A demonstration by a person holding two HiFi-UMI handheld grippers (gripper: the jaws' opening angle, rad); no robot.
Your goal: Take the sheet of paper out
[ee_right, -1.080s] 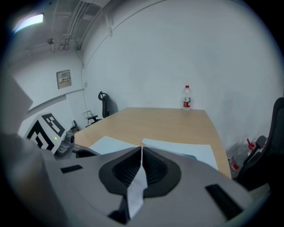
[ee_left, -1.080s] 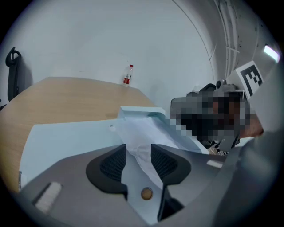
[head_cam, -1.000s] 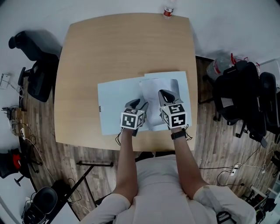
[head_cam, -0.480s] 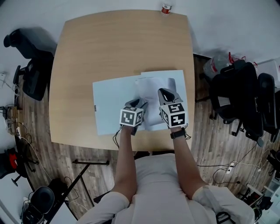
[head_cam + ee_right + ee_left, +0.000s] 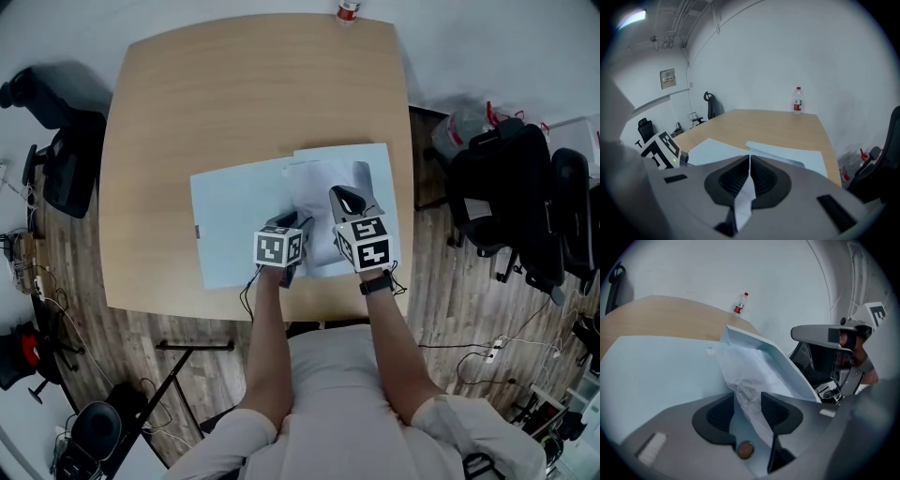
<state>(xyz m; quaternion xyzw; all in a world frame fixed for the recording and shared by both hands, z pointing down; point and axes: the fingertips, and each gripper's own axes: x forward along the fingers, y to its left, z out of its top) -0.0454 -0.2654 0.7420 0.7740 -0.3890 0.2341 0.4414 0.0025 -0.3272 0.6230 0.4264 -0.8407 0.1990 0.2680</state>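
A pale blue folder lies open near the table's front edge, and its right flap stands raised. A crinkled clear sleeve with white paper lies on it. My left gripper points down at the sleeve. Its jaws have just been opening and now stand open, with the sleeve loose between the pads. My right gripper hovers over the folder's right half. In the right gripper view it is shut on the thin edge of a white sheet that runs back toward the camera.
The wooden table carries a small bottle at its far edge. Black office chairs stand to the left and to the right. Cables lie on the floor on both sides.
My left gripper has sunk slightly toward the folder. The right gripper has kept its place and its grip on the sheet.
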